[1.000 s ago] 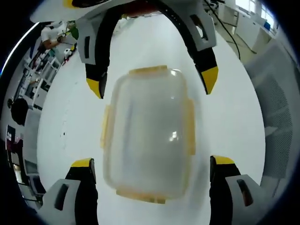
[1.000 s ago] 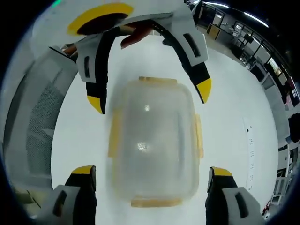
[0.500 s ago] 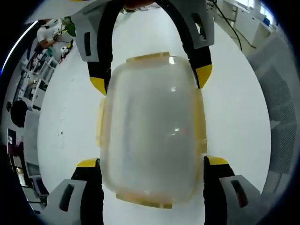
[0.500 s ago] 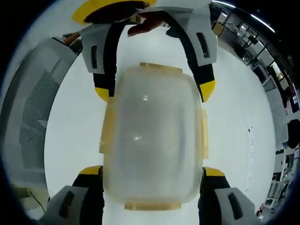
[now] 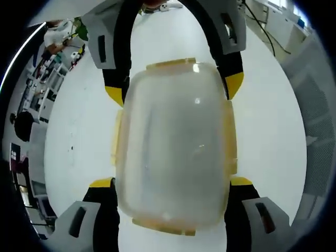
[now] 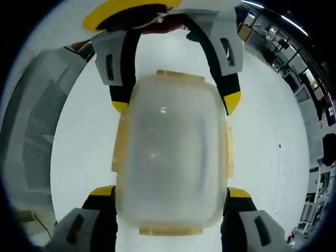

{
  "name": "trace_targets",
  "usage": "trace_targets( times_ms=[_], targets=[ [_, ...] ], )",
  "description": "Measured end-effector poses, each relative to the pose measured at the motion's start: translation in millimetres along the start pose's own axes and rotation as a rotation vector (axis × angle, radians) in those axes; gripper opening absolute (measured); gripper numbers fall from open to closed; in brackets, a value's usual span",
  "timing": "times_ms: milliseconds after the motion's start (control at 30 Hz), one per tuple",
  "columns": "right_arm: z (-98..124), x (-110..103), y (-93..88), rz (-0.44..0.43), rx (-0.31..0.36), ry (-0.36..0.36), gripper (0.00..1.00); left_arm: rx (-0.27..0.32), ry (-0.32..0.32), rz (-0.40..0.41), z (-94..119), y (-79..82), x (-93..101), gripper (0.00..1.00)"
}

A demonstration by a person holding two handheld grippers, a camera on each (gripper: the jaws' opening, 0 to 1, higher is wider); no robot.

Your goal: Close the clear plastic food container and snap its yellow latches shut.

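We see the clear rectangular plastic food container [image 5: 173,152] lying on the white table [image 5: 79,131], lid on, with its yellow latches [image 5: 229,139] along the four edges. In the left gripper view our left gripper [image 5: 170,186] stands wide, its yellow-tipped jaws flanking the container's near end; the right gripper [image 5: 176,86] flanks the far end. In the right gripper view the container [image 6: 170,157] sits between the wide right gripper [image 6: 168,194] and the opposing left gripper [image 6: 176,102]. Whether the jaws touch the container, we cannot tell.

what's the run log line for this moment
container on white table | lid on | left gripper straddles one end | right gripper straddles other end
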State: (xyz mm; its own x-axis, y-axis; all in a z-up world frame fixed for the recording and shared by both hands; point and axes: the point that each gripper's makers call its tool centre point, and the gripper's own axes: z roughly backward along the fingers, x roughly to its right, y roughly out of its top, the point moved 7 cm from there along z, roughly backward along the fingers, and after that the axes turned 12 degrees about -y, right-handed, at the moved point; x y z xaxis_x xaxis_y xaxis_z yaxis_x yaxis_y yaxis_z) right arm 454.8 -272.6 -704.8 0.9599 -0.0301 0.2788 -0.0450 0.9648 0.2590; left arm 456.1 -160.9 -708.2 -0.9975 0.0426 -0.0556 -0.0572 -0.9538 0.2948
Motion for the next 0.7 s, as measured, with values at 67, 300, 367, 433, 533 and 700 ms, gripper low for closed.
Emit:
trace_targets(
  times_ms=[67,300,367,433,533,700],
  targets=[
    [0,0,-0.1,-0.001,0.002,-0.001,0.81,0.0,0.0,0.001,0,0.1,-0.1,0.81],
    [0,-1,0.4,-0.006,0.004,-0.001,0.81,-0.005,0.0,-0.003,0,-0.3,0.2,0.81],
    [0,-2,1.3,-0.004,0.002,0.0,0.81,-0.007,0.0,-0.001,0,-0.6,1.3,0.81],
    [-1,-3,2.1,-0.002,0.002,0.002,0.81,-0.006,0.001,0.001,1,-1.7,2.8,0.81],
    [-1,-5,6.2,0.0,0.0,0.003,0.81,-0.007,0.002,0.003,2,-5.2,5.0,0.81],
    [-2,-8,15.7,0.008,0.004,0.004,0.81,-0.004,0.006,0.014,6,-15.4,9.4,0.8]
  ],
)
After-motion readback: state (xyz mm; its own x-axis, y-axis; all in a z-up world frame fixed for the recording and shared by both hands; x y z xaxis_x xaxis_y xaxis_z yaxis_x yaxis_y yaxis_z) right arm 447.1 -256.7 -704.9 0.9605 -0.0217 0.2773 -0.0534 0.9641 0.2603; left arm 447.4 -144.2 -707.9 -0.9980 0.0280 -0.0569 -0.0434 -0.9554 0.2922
